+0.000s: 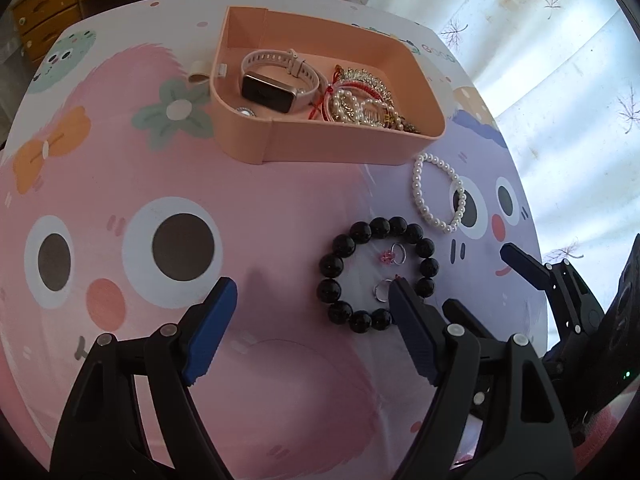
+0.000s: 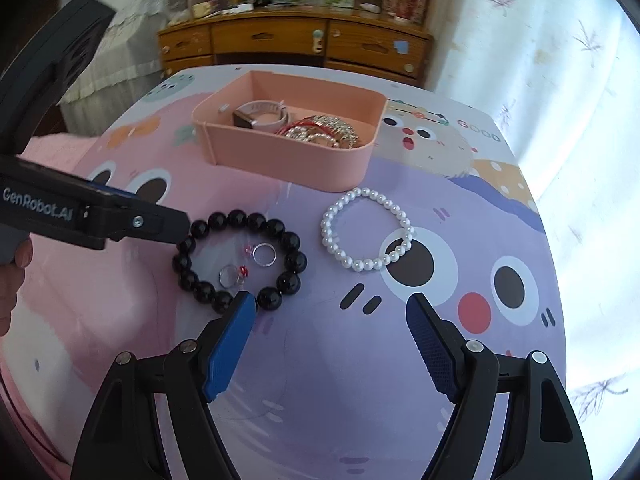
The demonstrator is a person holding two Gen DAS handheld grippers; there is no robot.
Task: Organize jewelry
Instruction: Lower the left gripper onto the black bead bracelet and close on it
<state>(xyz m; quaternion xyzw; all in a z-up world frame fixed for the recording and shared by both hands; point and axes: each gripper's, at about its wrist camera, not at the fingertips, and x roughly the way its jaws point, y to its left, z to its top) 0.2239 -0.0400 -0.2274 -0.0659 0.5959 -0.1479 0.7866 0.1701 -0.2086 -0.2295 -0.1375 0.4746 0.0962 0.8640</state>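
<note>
A pink tray (image 1: 320, 148) (image 2: 280, 160) holds a smartwatch (image 1: 272, 88) and a heap of bracelets (image 1: 360, 100). On the table lie a black bead bracelet (image 1: 340, 272) (image 2: 288, 240) with two small rings (image 1: 398, 254) (image 2: 264, 255) inside its loop, and a white pearl bracelet (image 1: 418, 188) (image 2: 332, 216). My left gripper (image 1: 312, 286) is open and empty, its right fingertip over the black bracelet. My right gripper (image 2: 332, 304) is open and empty, just in front of both bracelets.
The table wears a cartoon-print cloth (image 1: 180, 184). A small beige ring piece (image 1: 199, 72) lies left of the tray. A wooden drawer cabinet (image 2: 296, 44) stands behind the table. White curtains (image 2: 540, 60) hang on the right.
</note>
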